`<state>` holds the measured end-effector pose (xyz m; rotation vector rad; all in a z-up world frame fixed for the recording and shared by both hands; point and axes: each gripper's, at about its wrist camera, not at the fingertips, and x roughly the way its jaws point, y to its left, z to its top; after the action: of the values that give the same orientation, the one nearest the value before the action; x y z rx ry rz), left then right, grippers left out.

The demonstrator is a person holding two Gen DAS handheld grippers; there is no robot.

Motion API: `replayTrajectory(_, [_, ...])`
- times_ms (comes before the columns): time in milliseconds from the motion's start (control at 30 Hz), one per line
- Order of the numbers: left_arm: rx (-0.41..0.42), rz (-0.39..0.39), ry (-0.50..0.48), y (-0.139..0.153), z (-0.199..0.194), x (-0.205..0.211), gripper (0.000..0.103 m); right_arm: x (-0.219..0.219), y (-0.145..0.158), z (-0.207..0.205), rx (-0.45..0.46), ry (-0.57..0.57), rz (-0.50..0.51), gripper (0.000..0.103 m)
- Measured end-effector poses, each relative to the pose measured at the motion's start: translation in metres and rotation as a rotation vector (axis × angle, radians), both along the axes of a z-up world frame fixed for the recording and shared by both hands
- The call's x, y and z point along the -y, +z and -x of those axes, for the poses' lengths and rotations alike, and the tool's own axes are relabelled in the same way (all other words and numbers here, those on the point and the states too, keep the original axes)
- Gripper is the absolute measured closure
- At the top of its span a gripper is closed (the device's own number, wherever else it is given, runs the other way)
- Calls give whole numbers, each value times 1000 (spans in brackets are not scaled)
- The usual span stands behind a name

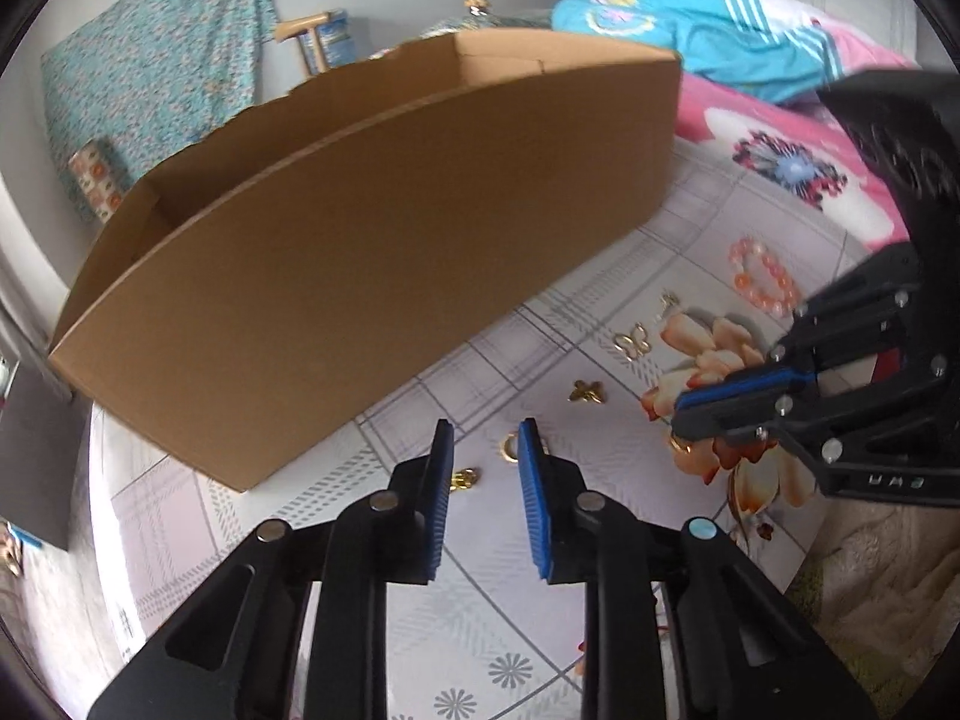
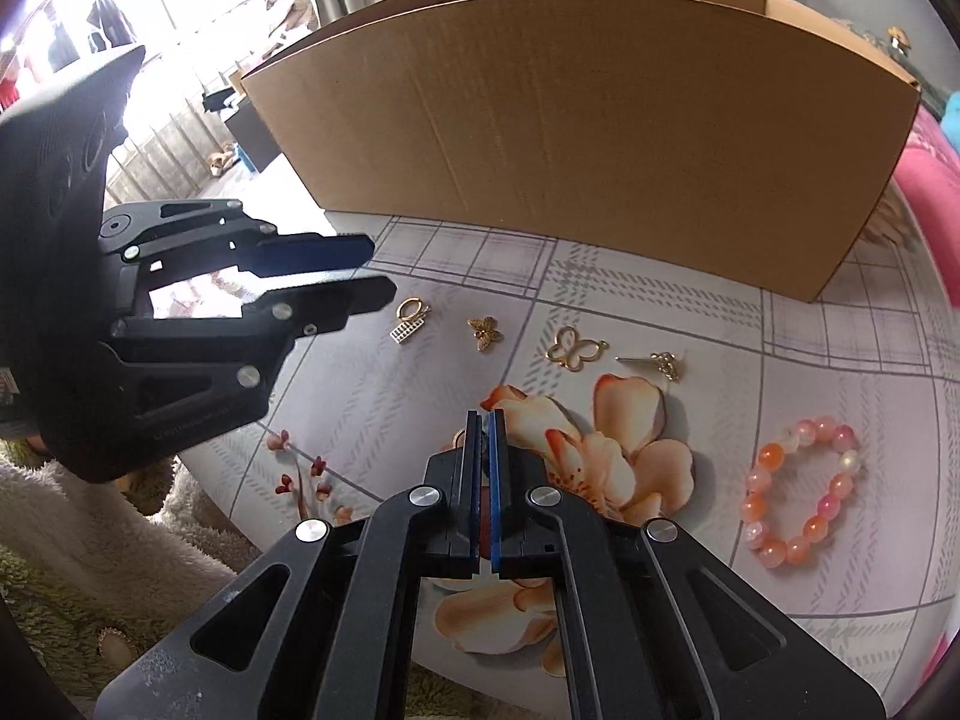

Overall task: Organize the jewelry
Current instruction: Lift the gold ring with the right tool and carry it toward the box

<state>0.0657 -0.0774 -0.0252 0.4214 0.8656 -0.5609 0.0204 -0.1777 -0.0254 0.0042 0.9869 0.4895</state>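
Right wrist view: tall cardboard box (image 2: 570, 120) across the upper middle of the frame, standing on a worktop (image 2: 660, 312) with a pale checked cover printed with orange flowers.

Just below the box, loose jewelry in a row from left to right, each piece apart from the next:
- gold ring charm with a small tag (image 2: 411, 315), left of centre
- solid gold butterfly (image 2: 485, 331), near centre
- open-outline gold butterfly (image 2: 575, 348), right of centre
- gold pin earring (image 2: 657, 363), further right, lying flat

Pink and orange bead bracelet (image 2: 801, 495) at lower right, well apart from the gold row, flat on the cover.

Left hand-held gripper (image 2: 378, 270) at middle left, reaching in toward the centre, released: a narrow gap between the pads and nothing in it. Tips just beside the gold ring charm, not touching so far as can be told.

Right hand-held gripper (image 2: 485, 417) at lower centre, clenched, blue pads almost together, over the printed flower. Small gold loop (image 2: 459, 437) peeping out beside the left finger near its tip; pinched or merely lying underneath, impossible to tell.

Fleecy blanket (image 2: 120, 540) at lower left, beyond the worktop's edge. Pink cloth (image 2: 936, 180) at the right edge beside the box.
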Motion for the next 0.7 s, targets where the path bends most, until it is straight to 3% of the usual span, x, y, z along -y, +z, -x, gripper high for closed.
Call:
replayTrajectory(267, [-70,-6,2,-6,-7,7,90,16,2,3,4,-12,-33,103])
replayTrajectory(533, [-151,65,36,-5,-19,2,93,33,1,4,8,-10,-54,103])
replayTrajectory(700, [-150,72,39,-6,-18,0,94,38,2,6,11,-13,-57,103])
